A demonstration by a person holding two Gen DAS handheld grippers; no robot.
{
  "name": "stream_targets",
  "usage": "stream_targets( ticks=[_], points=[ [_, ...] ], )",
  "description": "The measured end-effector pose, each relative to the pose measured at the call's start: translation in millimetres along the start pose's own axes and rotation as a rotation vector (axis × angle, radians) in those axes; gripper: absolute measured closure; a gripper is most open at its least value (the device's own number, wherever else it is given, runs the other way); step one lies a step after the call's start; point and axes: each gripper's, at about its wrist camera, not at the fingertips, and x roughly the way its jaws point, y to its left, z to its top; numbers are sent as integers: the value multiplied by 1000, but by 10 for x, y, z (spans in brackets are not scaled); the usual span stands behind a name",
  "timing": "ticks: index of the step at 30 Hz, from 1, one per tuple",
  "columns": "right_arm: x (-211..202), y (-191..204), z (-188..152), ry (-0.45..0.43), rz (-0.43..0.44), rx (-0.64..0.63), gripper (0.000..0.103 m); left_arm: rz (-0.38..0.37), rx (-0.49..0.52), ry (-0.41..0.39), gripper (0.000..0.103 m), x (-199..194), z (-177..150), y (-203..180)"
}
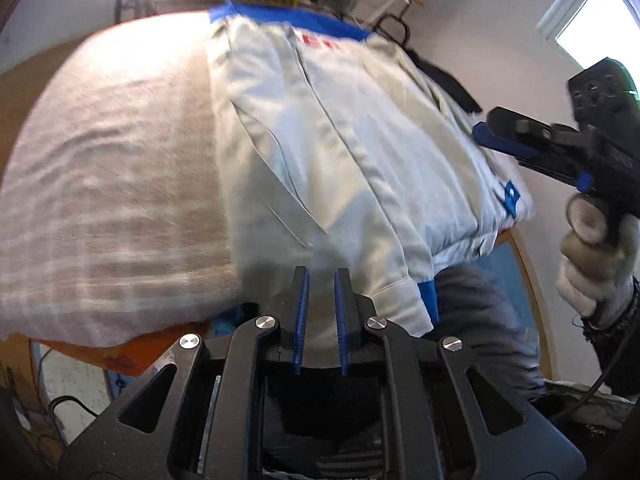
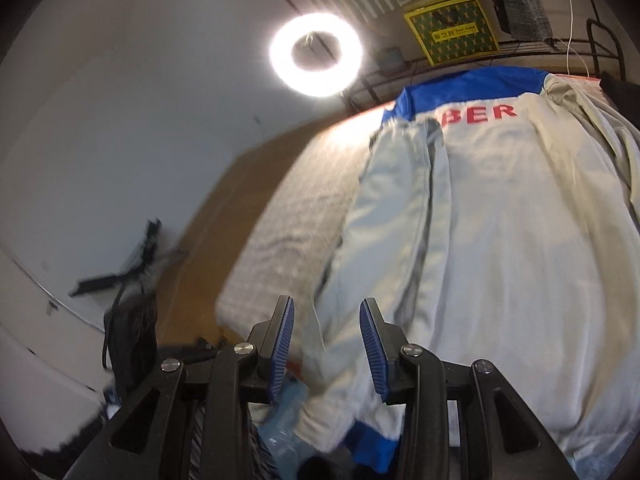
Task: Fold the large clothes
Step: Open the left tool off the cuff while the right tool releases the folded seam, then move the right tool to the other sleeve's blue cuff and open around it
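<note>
White walls, glowing ring light (image 2: 316, 56), bright window (image 1: 596, 20) at right.

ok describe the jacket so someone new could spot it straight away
Find the bed with the pale striped blanket. Spread flat on top of it lies the jacket, light grey and back side up. What sets it apart is its bright blue yoke, with the red letters "BER" showing just below.

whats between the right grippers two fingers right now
The near edge of the grey jacket, a folded sleeve strip ending in a blue cuff, shows between the open right gripper fingers in the right wrist view.
</note>
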Motion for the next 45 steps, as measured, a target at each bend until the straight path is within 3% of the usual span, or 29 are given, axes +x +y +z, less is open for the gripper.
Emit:
stream_targets(
  ticks=[7, 11, 13, 19, 21, 24, 30, 34, 38, 41, 45],
  points=[
    [-34, -221, -242, 8, -53, 59, 68, -20, 49, 100, 93, 638, -94, -299],
    [-330, -411, -271, -37, -70, 87, 68, 44, 90, 125, 93, 880, -196, -392],
    [-541, -494, -290, -69, -82, 83, 68, 32, 64, 122, 93, 855, -189, -378],
    [-1190, -842, -404, -191, -164, 63, 61, 9, -6, 4, 93, 465, -85, -424],
    [-1388, -1001, -442, -228, -200, 72, 51, -1, -18, -51, 93, 301, -17, -502],
    [-1700, -1335, -490, -271, -264, 105, 48, -14, -19, -116, 93, 119, 119, -689],
    [-2164, -2030, -597, -310, -402, 195, 43, -76, -12, -163, 93, 34, 425, -1112],
    [-2375, -2417, -701, -317, -478, 251, 39, -95, 46, -157, 93, 117, 673, -1500],
    [-2444, -2798, -832, -294, -500, 303, 35, -123, 82, -155, 93, 171, 930, -1845],
    [-2356, -3090, -907, -250, -558, 330, 35, -174, 49, -139, 93, 267, 1124, -1916],
    [-2134, -3236, -955, -189, -584, 333, 35, -74, 65, -147, 93, 372, 1400, -1893]
  ],
)
